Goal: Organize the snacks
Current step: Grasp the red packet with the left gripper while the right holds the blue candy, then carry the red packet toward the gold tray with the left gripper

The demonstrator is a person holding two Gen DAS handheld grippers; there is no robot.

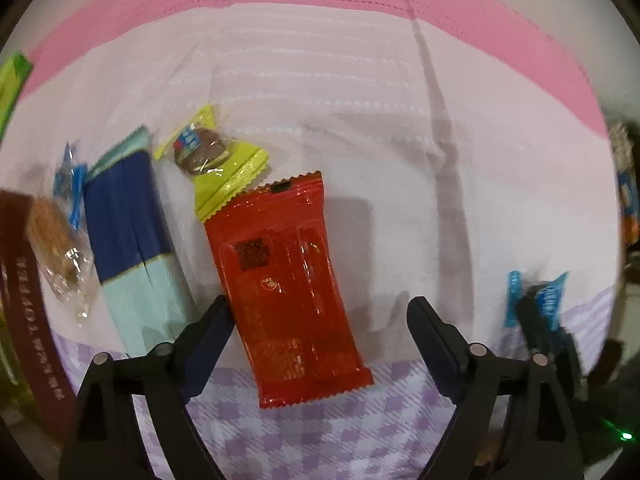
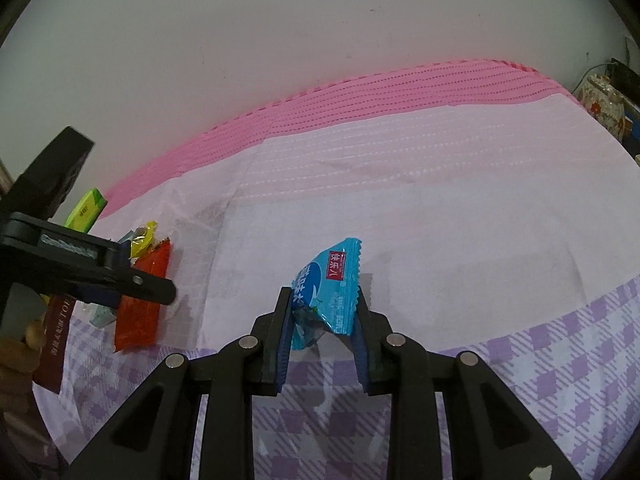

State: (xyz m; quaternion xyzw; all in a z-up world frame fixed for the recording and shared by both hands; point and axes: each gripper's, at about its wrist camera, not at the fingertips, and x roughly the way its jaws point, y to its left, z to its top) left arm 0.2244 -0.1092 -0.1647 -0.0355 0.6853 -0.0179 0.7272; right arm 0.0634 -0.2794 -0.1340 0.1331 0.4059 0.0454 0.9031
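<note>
The left gripper point(image 1: 320, 320) is matte black plastic: two fingers point(image 1: 208, 332) with dark blue pads, each on triangular cut-out arms pinned by round silver rivets at 7 and 5 o'clock. The right gripper point(image 2: 323, 320) has the same black frame, four silver rivets, and ribbed blue pads point(image 2: 285, 336). Seen from the right wrist at 9 o'clock, the left gripper's side shows a grey toothed strip

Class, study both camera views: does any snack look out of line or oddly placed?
Yes. The red packet lies askew, its top corner overlapping the yellow wrapper. One blue candy is off the cloth, pinched in the right gripper. Nothing looks spilled or torn.
</note>
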